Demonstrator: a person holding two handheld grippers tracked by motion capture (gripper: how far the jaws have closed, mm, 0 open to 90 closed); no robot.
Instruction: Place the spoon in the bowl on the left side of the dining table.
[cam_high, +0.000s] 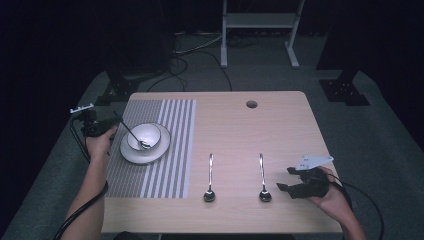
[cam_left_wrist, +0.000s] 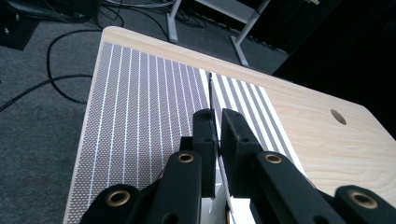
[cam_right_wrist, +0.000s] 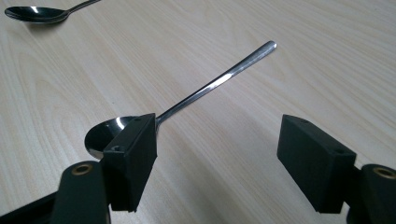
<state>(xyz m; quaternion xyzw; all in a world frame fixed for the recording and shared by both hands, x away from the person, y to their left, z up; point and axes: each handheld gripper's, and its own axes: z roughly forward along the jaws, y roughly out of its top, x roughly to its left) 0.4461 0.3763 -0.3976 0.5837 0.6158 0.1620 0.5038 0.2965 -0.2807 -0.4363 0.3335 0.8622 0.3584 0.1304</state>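
The left claw (cam_left_wrist: 217, 126) was pinching the thin handle of a spoon (cam_high: 133, 135), its jaws nearly pressed together around the metal. Beyond its tips the spoon's head rested in a white bowl (cam_high: 150, 133) that sat on a plate (cam_high: 135, 155), both just beside the claw on a striped placemat (cam_high: 172, 150). The right claw (cam_right_wrist: 217, 154) stood spread and held nothing, hovering low with a second spoon (cam_right_wrist: 187, 100) lying between its jaws on the bare wood. A third spoon (cam_high: 210, 177) lay farther out from it. The pale wooden surface (cam_high: 280, 125) had a round hole near its far edge. Past it were grey carpet, loose cables and a white frame against a dark room. Both forearms came in from the near edge, the left hand (cam_high: 100, 142) raised at the placemat's side.
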